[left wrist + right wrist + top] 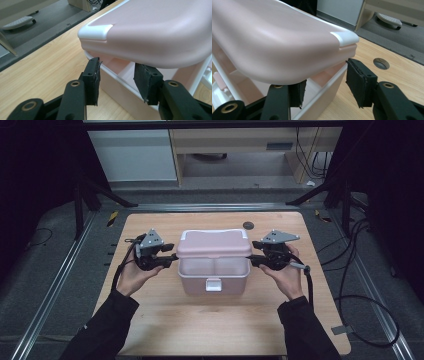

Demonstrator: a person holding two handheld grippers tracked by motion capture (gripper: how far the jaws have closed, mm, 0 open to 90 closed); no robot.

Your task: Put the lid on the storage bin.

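Box: the pink box (pixel 214 270) sits in the middle of the wooden table (pixel 210 320), with its white latch (pixel 213 284) on the side facing you.
Lid: the pink lid (pixel 214 244) is raised off the box at the front, and you can see the pale compartments under it.
Left gripper: your left gripper (pixel 172 256) is at the left end of the box, just under the edge of the lid. In the left gripper view the jaws stand partly apart, one on each side of the box's side wall; the pads (pixel 93 80) press on nothing.
Right gripper: your right gripper (pixel 254 259) mirrors it at the right end. Its jaws are partly apart too, astride the box's wall below the lid, with a clear gap at the outer pad (pixel 359 82).
Hole: a round hole (pixel 381 63) lies in the table beyond the right gripper.
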